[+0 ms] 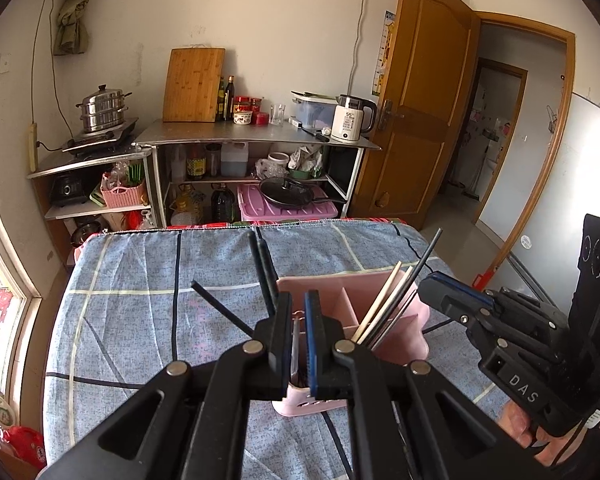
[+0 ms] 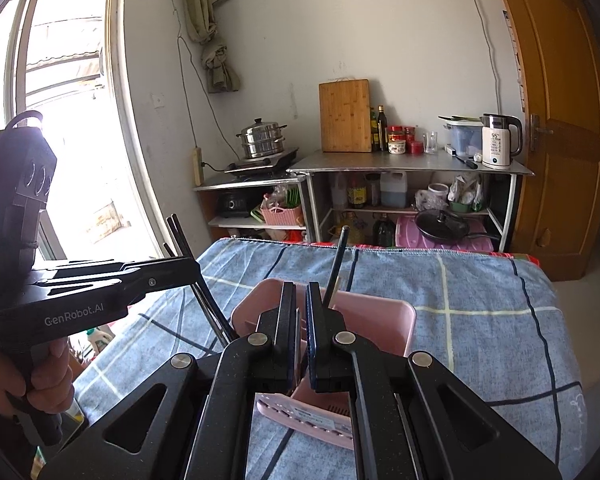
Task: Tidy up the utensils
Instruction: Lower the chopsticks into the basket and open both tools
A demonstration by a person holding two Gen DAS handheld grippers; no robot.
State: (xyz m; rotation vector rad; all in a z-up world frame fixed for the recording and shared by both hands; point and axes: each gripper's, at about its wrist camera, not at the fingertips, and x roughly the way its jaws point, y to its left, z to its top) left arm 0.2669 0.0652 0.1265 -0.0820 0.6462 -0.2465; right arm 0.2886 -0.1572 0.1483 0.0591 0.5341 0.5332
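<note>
A pink utensil holder (image 1: pixel 352 304) with compartments stands on the blue checked cloth; it also shows in the right wrist view (image 2: pixel 364 316). Light and dark chopsticks (image 1: pixel 396 300) lean out of its right compartment. Black chopsticks (image 1: pixel 266 272) stick up by its left side, right by my left gripper (image 1: pixel 299 320), whose jaws stand narrowly apart over the holder's near compartment. My right gripper (image 2: pixel 300 312) is nearly closed over the holder, with a dark chopstick (image 2: pixel 336 268) rising beside its right finger. Whether either gripper pinches anything is unclear.
The table (image 1: pixel 140 300) carries a blue checked cloth. Behind it stand metal shelves (image 1: pixel 256 140) with a cutting board, bottles, a kettle (image 1: pixel 352 118) and a steamer pot (image 1: pixel 102 108). A wooden door (image 1: pixel 416 92) stands open at right, a window (image 2: pixel 72 120) at left.
</note>
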